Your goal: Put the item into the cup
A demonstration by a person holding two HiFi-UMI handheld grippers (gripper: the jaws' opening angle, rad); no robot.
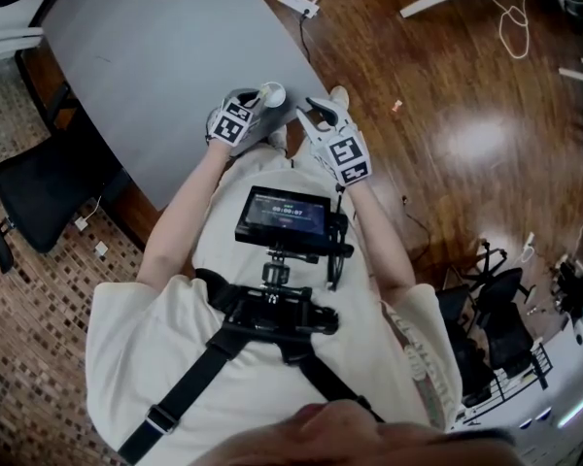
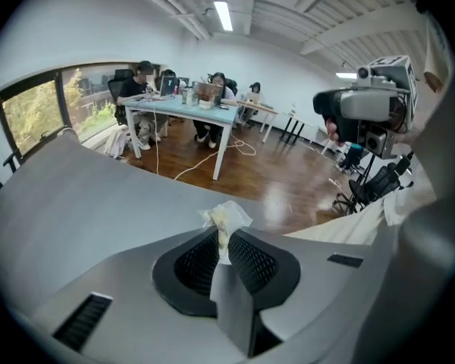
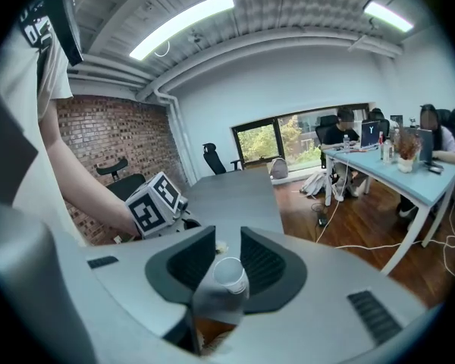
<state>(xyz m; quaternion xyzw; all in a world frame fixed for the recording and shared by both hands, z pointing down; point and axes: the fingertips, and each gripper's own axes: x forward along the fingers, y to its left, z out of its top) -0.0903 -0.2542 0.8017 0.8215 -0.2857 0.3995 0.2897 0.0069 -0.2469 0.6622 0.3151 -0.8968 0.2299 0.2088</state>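
My left gripper (image 2: 226, 240) pinches a small crumpled item (image 2: 227, 217). My right gripper (image 3: 226, 258) is clamped on a white cup (image 3: 231, 275).

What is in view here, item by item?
table: one, grey, ahead of the person
item: one, crumpled, whitish, pinched in the left jaws
cup: one, white, gripped in the right jaws
office chairs: several, black, one left of the table
power strip: one, white, on the wood floor beyond the table
monitor: one, black, on the chest harness
left hand-held gripper: one, grey, shut on the item
right hand-held gripper: one, grey, shut on the cup
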